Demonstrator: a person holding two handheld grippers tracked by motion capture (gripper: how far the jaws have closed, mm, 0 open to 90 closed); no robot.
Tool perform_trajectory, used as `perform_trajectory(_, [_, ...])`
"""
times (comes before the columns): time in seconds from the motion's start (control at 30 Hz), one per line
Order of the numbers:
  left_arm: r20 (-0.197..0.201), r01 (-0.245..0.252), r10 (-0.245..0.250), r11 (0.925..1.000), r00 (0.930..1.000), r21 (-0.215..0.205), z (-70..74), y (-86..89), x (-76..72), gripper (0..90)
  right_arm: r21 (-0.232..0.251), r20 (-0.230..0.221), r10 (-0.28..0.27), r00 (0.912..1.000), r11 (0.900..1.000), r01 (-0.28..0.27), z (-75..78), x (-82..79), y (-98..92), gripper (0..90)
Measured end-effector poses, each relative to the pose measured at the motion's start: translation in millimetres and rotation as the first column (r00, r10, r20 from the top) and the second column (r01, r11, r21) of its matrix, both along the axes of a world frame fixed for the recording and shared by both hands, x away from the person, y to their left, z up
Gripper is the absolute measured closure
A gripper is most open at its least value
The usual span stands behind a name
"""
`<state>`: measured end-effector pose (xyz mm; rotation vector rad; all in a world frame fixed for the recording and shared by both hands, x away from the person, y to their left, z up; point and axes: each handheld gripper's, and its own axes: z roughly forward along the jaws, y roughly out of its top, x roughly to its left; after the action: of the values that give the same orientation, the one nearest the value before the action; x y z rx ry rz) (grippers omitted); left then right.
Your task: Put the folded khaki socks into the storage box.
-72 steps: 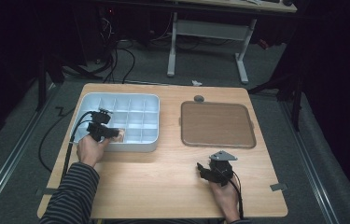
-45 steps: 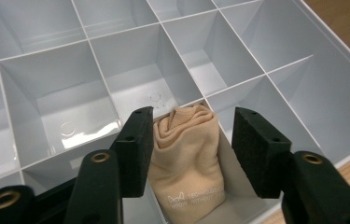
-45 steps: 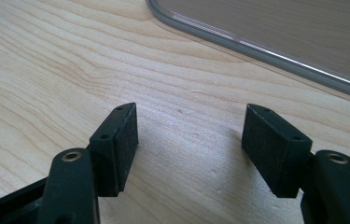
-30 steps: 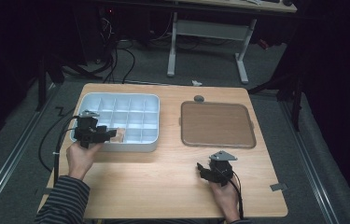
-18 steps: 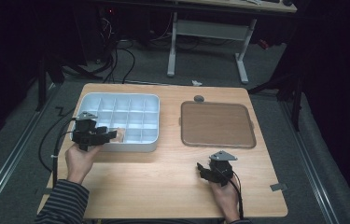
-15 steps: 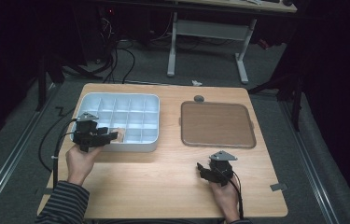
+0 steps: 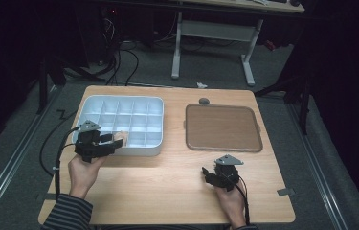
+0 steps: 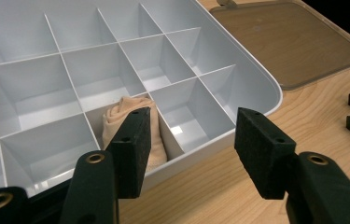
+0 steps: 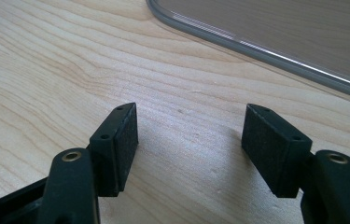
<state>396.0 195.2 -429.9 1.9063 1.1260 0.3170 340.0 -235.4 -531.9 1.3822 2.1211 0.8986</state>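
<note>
Your left gripper (image 8: 189, 140) sits at the near edge of the white plastic compartment tray (image 8: 261, 77), jaws apart and empty — the rolled beige cloth (image 8: 133, 123) lies in a front-row compartment just beyond them. Your right gripper (image 9: 191, 140) rests on the light wooden table (image 9: 46, 60), jaws spread, near the flat brown lid (image 9: 303, 28).

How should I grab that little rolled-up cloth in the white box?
Probably by its top end, coming down from above. The rolled beige cloth stands in one compartment of the front row of the white divided tray, with thin walls close on every side, so only its top pokes free. The open left gripper is just outside the front wall.
</note>
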Motion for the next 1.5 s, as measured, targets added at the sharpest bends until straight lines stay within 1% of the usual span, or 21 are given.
perform_trajectory(0.2, [0.023,0.009,-0.009,0.9997,0.9997,-0.021,-3.0,0.1,-8.4,46.3,0.0,0.0,-0.002,1.0,1.0,0.002,0.0,0.0,0.1,36.3])
perform_trajectory(0.27, [0.018,0.011,-0.011,0.9996,0.9998,-0.027,-5.1,-0.4,-9.8,46.3,0.0,0.0,-0.001,1.0,1.0,0.001,0.0,0.0,0.1,36.3])
perform_trajectory(0.33, [0.016,0.015,-0.014,0.9996,0.9998,-0.024,-7.1,-1.1,-11.1,46.2,0.0,-0.001,-0.002,1.0,1.0,0.002,0.0,-0.1,0.1,36.3])
perform_trajectory(0.53, [0.016,0.012,-0.011,0.9992,0.9998,-0.039,-13.9,-1.5,-14.7,46.0,0.0,-0.001,-0.002,1.0,1.0,0.002,0.0,-0.1,0.2,36.3])
perform_trajectory(0.67, [0.016,0.005,-0.004,0.9994,0.9999,-0.034,-19.4,-3.9,-17.4,45.8,0.001,-0.002,0.0,1.0,1.0,0.0,0.1,-0.2,0.2,36.2])
perform_trajectory(0.77, [0.026,0.0,0.001,0.9984,0.9996,-0.057,-24.1,-7.5,-22.1,45.6,0.002,-0.003,0.004,1.0,1.0,-0.004,0.1,-0.3,0.5,36.2])
perform_trajectory(0.83, [0.029,0.006,-0.004,0.998,0.9996,-0.063,-26.6,-9.9,-24.9,45.6,0.002,-0.002,0.004,1.0,1.0,-0.004,0.1,-0.3,0.6,36.2])
perform_trajectory(1.0, [0.025,0.034,-0.033,0.9982,0.9991,-0.048,-32.7,-18.4,-26.1,45.5,0.003,-0.002,0.002,1.0,1.0,-0.002,0.1,-0.3,0.7,36.3])
perform_trajectory(1.1, [0.026,0.057,-0.057,0.9979,0.9981,-0.028,-38.3,-26.0,-27.8,45.1,0.003,-0.002,0.002,1.0,1.0,-0.002,0.0,-0.4,0.8,36.3])
perform_trajectory(1.17, [0.029,0.061,-0.06,0.9975,0.9978,-0.035,-41.0,-28.8,-28.9,44.9,0.002,-0.002,0.002,1.0,1.0,-0.002,0.1,-0.3,0.9,36.3])
perform_trajectory(1.23, [0.025,0.064,-0.063,0.997,0.9977,-0.044,-44.1,-32.0,-29.7,44.9,0.002,-0.002,0.002,1.0,1.0,-0.002,0.0,-0.3,0.9,36.3])
perform_trajectory(1.3, [0.022,0.065,-0.064,0.9971,0.9977,-0.041,-45.7,-33.5,-30.6,44.9,0.001,-0.002,0.002,1.0,1.0,-0.002,0.0,-0.3,0.9,36.3])
perform_trajectory(1.37, [0.017,0.065,-0.064,0.9965,0.9978,-0.053,-47.0,-33.8,-31.9,44.9,0.002,-0.002,0.002,1.0,1.0,-0.002,0.0,-0.3,1.0,36.3])
perform_trajectory(1.43, [0.015,0.061,-0.061,0.9969,0.998,-0.049,-49.1,-34.4,-32.3,45.1,0.001,-0.001,0.002,1.0,1.0,-0.002,0.0,-0.3,1.0,36.3])
perform_trajectory(1.5, [0.003,0.062,-0.062,0.997,0.9981,-0.048,-51.7,-35.1,-31.1,45.2,0.002,-0.002,0.002,1.0,1.0,-0.002,0.0,-0.3,1.0,36.3])
